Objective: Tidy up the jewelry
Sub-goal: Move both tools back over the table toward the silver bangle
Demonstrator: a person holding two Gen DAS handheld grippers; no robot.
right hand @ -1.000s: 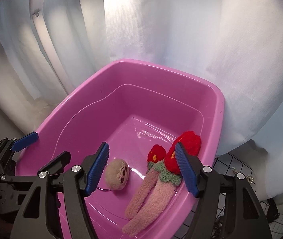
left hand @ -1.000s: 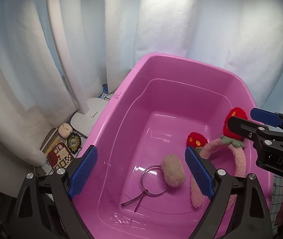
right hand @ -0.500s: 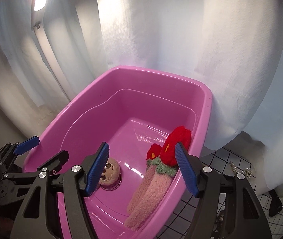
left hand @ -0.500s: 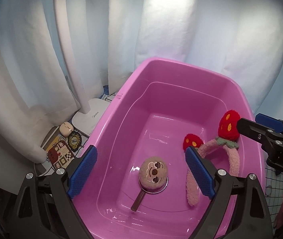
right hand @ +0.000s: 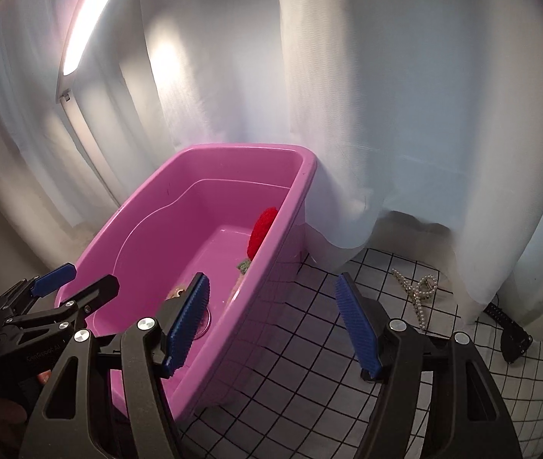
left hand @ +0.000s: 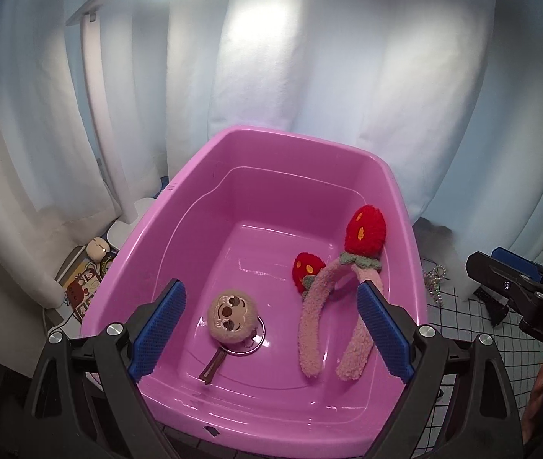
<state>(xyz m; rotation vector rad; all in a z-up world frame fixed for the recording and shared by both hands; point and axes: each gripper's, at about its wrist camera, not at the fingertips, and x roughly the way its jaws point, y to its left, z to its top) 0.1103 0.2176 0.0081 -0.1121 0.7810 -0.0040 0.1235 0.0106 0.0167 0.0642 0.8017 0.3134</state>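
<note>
A pink plastic bin (left hand: 179, 195) (right hand: 282, 229) holds a plush sloth-face hair tie on a metal ring (left hand: 233, 319) and a fuzzy pink strawberry headband (left hand: 332, 298), whose red strawberry (right hand: 261, 229) shows over the rim in the right wrist view. My left gripper (left hand: 271, 329) is open and empty above the bin's near side. My right gripper (right hand: 275, 321) is open and empty, to the right of the bin over the checked cloth. A pearl hair claw (right hand: 416, 290) (left hand: 436, 279) lies on the cloth to the right.
White curtains (right hand: 386, 95) hang behind the bin. A white lamp with its base (left hand: 126, 225) stands left of the bin, by small items on a patterned mat (left hand: 80, 287). A black object (right hand: 508, 332) lies at the curtain's foot, far right.
Both grippers have pulled back and up from the bin. The right gripper has swung right over the checked cloth. The sloth hair tie now lies face up on its ring.
</note>
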